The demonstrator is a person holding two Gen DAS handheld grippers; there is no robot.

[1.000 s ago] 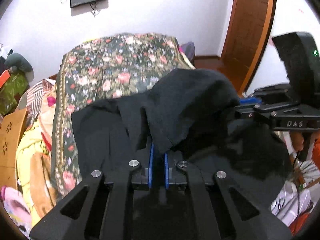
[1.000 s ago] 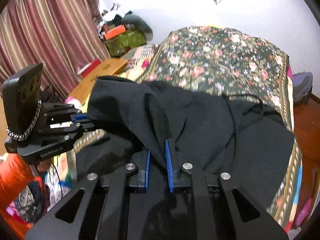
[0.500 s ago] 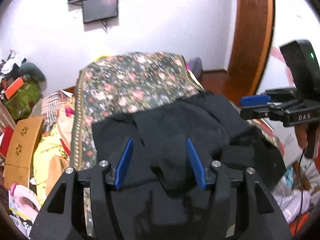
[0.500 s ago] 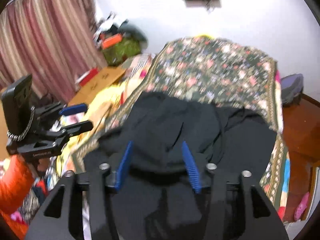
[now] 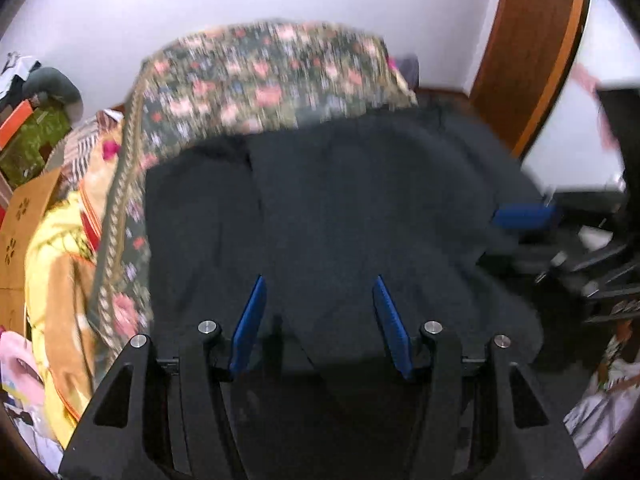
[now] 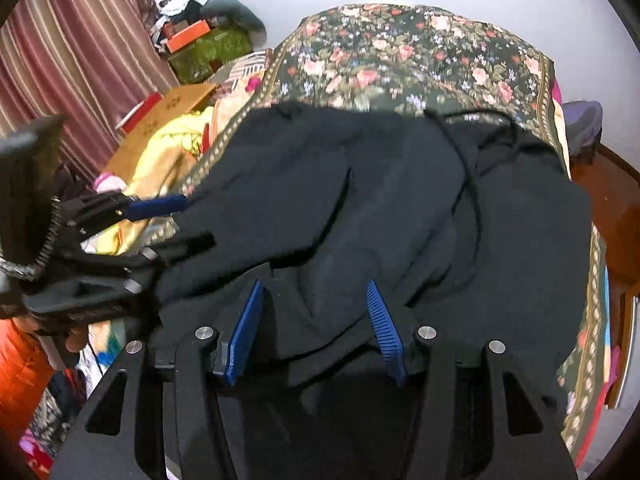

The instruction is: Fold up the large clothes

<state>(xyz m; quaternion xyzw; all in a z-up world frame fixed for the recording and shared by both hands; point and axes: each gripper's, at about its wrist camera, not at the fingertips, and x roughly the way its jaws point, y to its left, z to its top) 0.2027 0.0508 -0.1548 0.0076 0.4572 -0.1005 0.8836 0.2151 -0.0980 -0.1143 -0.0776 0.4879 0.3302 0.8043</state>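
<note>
A large black garment [image 5: 360,208] lies folded over itself on the near end of a floral bedspread [image 5: 260,76]; it also shows in the right wrist view [image 6: 400,208], rumpled, with a black drawstring [image 6: 468,184] across it. My left gripper [image 5: 320,316] is open and empty just above the cloth's near edge. My right gripper [image 6: 316,316] is open and empty over a raised fold. Each gripper shows in the other's view, the right one [image 5: 524,216] at the right edge, the left one [image 6: 160,206] at the left.
The floral bedspread [image 6: 420,52] covers the bed's far half. Yellow bedding [image 5: 56,264] and a cardboard box [image 6: 168,116] lie to the bed's left. A striped curtain [image 6: 72,52], a wooden door [image 5: 532,40] and a white wall bound the room.
Both grippers were shut on the black garment, holding its edge up. They opened and let go; the cloth dropped flat onto the bed. Both grippers have drawn back slightly.
</note>
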